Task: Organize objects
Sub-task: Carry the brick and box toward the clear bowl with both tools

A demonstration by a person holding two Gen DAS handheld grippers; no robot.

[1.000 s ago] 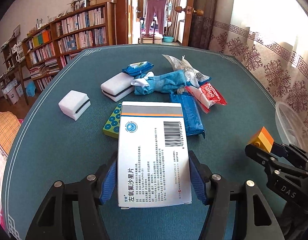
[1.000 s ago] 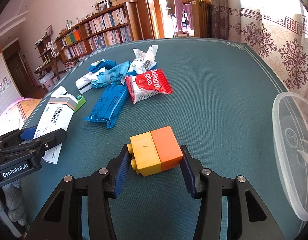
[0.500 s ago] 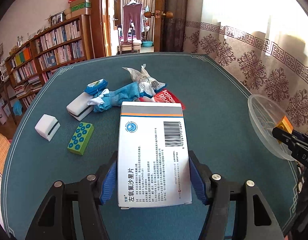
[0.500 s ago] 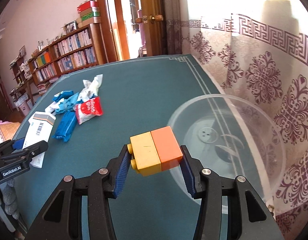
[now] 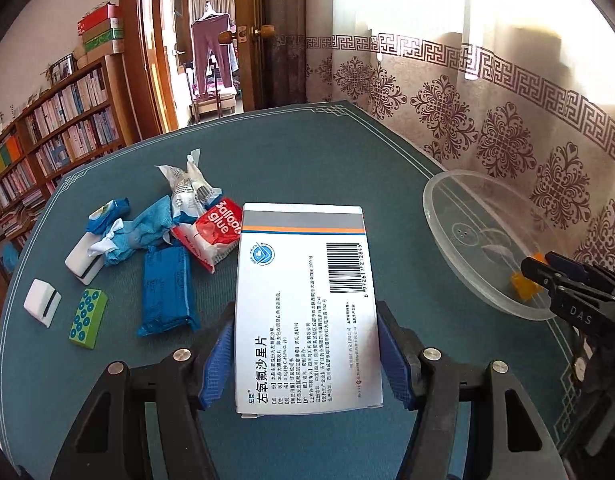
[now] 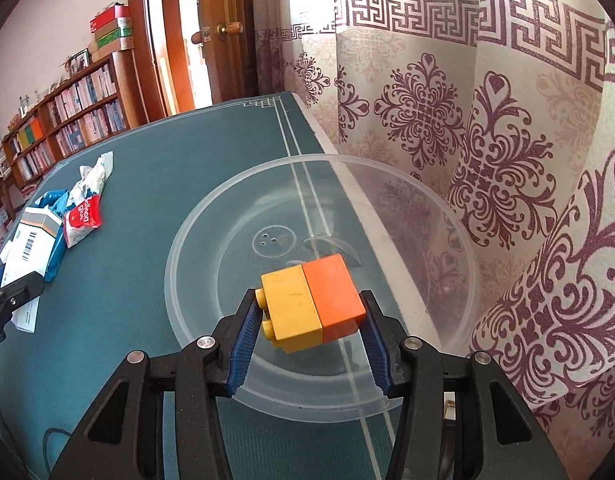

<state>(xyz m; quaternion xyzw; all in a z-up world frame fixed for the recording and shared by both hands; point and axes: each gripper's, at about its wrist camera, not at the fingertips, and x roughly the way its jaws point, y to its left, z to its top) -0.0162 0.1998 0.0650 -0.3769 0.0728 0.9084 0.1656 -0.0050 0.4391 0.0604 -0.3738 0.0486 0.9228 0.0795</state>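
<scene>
Green felt table (image 5: 347,152) w/ a white border line, patterned curtain on the right side, bookshelves far left.

R gripper (image 6: 307,320) is clamped on a yellow-orange brick pair (image 6: 313,306), pads pressing both ends, studs poking toward the left pad. It hangs above the clear plastic bowl (image 6: 211,216); the bowl floor lies straight beyond the fingertips, so the drop looks to need only a release, maybe a small lowering first. How high the brick sits over the bowl floor can't be told.

L gripper (image 5: 303,354) is shut on a white medicine box (image 5: 303,304), long axis running away from the camera along the fingers, pads on its two long sides. Bowl (image 5: 439,208) lies to that box's right, apart from it, w/ R gripper (image 5: 547,276) already at the near rim. So R is nearer; L prob. waits its turn.

Left on the table, in a loose cluster: red glue packet (image 5: 211,232), blue pouch (image 5: 167,288), crumpled blue wrappers (image 5: 135,236), white eraser blocks (image 5: 43,300), green dotted brick (image 5: 87,318).

Hidden: box covers the table behind it; the brick in the L view shows only as a yellow blur through the bowl wall; hands out of frame.
</scene>
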